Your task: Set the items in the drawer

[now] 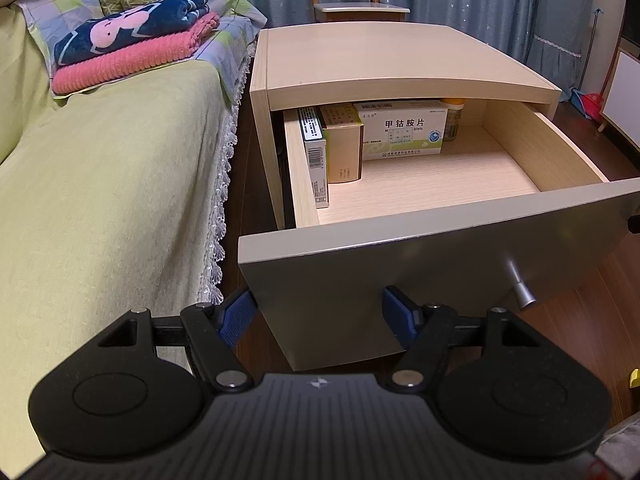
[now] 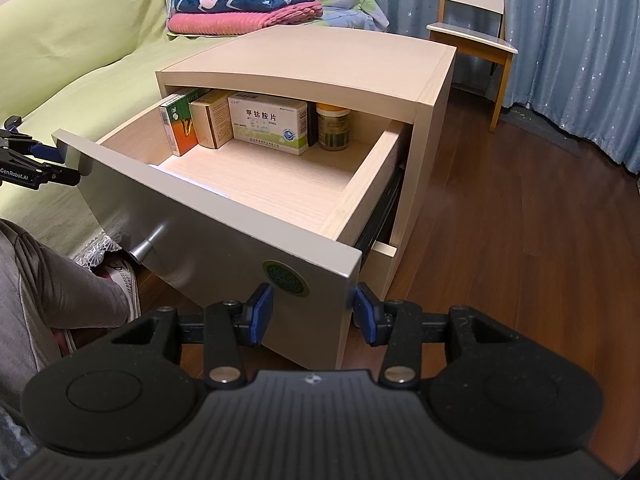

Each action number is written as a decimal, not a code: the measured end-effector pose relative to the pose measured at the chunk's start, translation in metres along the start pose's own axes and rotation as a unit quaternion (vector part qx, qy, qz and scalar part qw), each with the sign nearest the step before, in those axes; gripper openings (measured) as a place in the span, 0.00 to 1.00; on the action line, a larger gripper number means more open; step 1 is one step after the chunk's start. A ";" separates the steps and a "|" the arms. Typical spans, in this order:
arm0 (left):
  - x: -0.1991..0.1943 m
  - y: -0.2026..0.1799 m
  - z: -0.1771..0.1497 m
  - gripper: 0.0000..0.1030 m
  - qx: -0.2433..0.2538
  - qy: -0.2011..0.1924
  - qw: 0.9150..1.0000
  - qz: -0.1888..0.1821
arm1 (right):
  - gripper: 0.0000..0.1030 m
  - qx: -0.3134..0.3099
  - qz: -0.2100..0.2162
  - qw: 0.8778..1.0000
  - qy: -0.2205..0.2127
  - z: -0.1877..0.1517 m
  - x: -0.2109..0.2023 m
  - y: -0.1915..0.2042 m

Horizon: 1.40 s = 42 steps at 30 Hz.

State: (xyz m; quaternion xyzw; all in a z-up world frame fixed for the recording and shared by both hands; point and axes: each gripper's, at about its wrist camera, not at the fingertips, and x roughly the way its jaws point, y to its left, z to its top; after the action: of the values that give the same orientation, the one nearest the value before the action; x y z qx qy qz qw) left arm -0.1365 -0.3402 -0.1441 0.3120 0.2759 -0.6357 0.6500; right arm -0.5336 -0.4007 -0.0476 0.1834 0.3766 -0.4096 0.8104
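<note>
The bedside cabinet's top drawer stands pulled out. At its back sit a white medicine box, a beige box, an orange-green box and a yellow-capped bottle. A flat white thing shows just behind the front panel. My left gripper is open and empty, low before the panel's left corner. My right gripper is open and empty in front of the panel's right corner, below a green sticker.
A metal knob sticks out of the drawer front. A bed with a green cover and folded blankets lies to the left. A chair and curtains stand behind. A person's leg and shoe rest by the cabinet. Wooden floor lies to the right.
</note>
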 end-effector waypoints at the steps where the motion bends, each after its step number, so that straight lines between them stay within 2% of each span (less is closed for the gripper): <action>1: 0.000 0.000 0.001 0.68 0.000 0.000 1.000 0.000 | 0.39 0.000 0.000 1.000 0.000 0.000 0.000 0.000; 42: 0.033 0.004 0.035 0.68 -0.001 0.002 1.000 0.009 | 0.39 0.003 -0.012 1.000 -0.003 0.012 0.013 -0.002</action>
State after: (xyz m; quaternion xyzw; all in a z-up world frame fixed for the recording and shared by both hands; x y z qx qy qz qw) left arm -0.1325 -0.3883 -0.1461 0.3150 0.2745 -0.6291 0.6555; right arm -0.5249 -0.4163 -0.0500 0.1801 0.3749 -0.4209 0.8061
